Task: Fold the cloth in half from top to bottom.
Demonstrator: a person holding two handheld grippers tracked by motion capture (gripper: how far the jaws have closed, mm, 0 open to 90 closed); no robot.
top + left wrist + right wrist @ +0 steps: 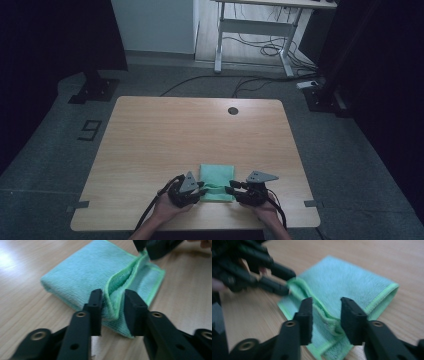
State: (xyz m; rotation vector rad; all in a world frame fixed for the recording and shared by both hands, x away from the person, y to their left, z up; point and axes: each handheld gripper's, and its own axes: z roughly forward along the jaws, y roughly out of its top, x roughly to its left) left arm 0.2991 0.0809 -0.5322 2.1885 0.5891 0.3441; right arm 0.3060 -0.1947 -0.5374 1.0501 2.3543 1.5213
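Note:
A folded green microfibre cloth (217,176) lies near the front edge of the wooden table (165,135). My left gripper (204,190) is at the cloth's front left corner and my right gripper (229,189) at its front right corner, their tips facing each other. In the left gripper view the jaws (113,302) stand apart around a raised fold of the cloth (95,272), not pinching it. In the right gripper view the jaws (326,312) are also apart, over a rumpled hem of the cloth (347,282). The left gripper (279,281) shows across from it at the cloth's edge.
A round cable hole (233,110) sits at the table's far edge. A white desk frame (255,30) and loose cables (270,50) are on the floor behind. Dark stand bases (95,90) flank the table. Bare wood stretches beyond the cloth.

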